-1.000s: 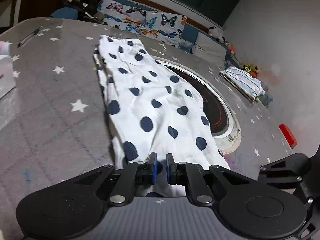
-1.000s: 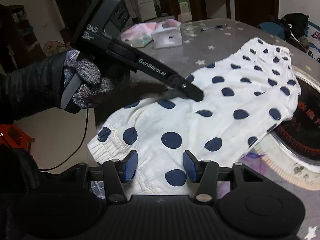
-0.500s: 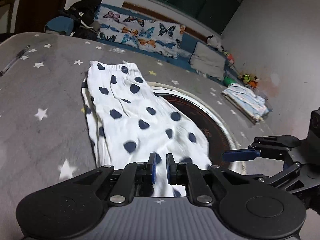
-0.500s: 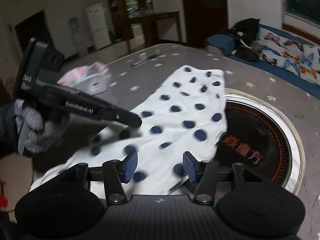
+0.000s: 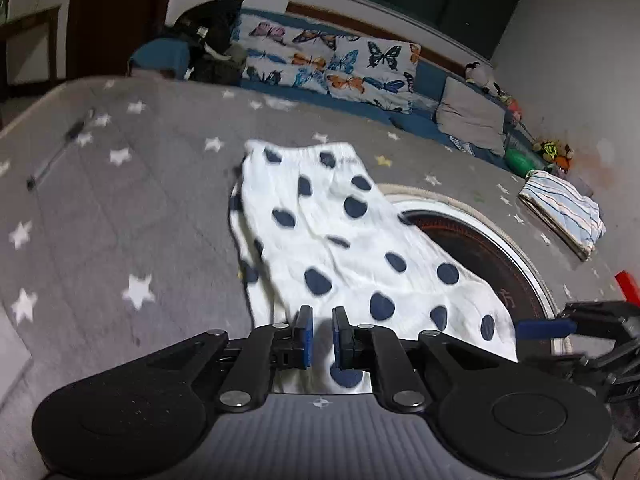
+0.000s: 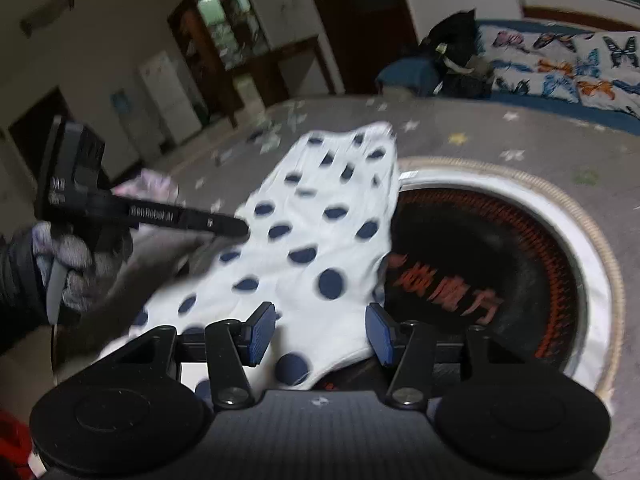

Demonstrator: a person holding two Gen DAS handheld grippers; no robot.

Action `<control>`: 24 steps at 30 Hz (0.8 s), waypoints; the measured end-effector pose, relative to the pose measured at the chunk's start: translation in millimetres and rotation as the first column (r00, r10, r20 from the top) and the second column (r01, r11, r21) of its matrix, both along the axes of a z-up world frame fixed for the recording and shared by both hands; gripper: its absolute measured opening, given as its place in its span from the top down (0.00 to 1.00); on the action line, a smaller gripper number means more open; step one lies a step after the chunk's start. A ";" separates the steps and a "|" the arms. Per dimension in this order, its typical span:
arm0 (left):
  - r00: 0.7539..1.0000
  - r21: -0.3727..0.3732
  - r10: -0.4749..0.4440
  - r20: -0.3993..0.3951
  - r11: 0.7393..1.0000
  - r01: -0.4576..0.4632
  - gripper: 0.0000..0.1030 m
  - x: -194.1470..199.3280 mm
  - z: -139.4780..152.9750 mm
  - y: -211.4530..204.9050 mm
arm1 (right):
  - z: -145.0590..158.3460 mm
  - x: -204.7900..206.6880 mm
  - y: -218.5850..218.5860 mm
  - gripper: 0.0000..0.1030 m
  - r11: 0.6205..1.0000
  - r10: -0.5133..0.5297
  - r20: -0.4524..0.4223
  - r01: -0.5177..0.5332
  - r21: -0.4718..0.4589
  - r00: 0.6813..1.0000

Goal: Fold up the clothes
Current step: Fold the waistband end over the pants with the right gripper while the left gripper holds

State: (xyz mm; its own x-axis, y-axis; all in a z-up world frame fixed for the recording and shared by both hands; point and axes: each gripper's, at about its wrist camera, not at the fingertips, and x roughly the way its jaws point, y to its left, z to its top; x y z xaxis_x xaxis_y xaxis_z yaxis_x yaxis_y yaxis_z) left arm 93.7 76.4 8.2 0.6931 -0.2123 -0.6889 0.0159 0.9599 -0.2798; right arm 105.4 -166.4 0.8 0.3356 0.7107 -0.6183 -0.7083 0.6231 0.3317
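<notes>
White trousers with navy dots (image 5: 340, 240) lie lengthwise on the grey star-pattern table (image 5: 100, 220), waistband at the far end. My left gripper (image 5: 320, 338) is shut on the near hem and holds it lifted. In the right wrist view the trousers (image 6: 320, 240) hang from the left gripper (image 6: 240, 228), which comes in from the left. My right gripper (image 6: 320, 334) is open, its blue pads either side of the near cloth edge without gripping it. It also shows in the left wrist view (image 5: 552, 326) at the right.
A round black inset with a white rim (image 5: 480, 256) lies under the trousers' right side. A folded striped cloth (image 5: 564, 208) lies at the far right, a pen (image 5: 56, 152) at the far left. A butterfly-print sofa (image 5: 340, 64) stands beyond the table.
My left gripper has lifted the hem and carried it towards the waistband. The right gripper has risen and moved along with it, still open.
</notes>
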 end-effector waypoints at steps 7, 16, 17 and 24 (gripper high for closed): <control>0.992 0.010 -0.122 0.010 0.992 0.122 0.86 20.0 4.8 -35.3 | -9.0 15.8 -2.3 0.56 1.000 -0.027 -0.031 0.027 0.008 0.999; 0.989 0.063 -0.145 0.004 0.988 0.144 0.79 74.3 -2.5 -48.5 | -15.3 6.7 -4.1 0.93 0.999 -0.035 0.004 0.036 -0.036 0.999; 0.989 0.077 -0.145 0.006 0.987 0.144 0.79 82.5 -3.4 -49.9 | -15.0 5.6 -4.4 0.93 0.999 -0.035 0.014 0.035 -0.038 0.999; 0.994 0.127 -0.104 0.031 0.987 0.100 0.79 128.5 -14.4 -45.6 | -17.8 3.7 -7.1 0.93 0.999 -0.026 0.026 0.027 -0.042 0.999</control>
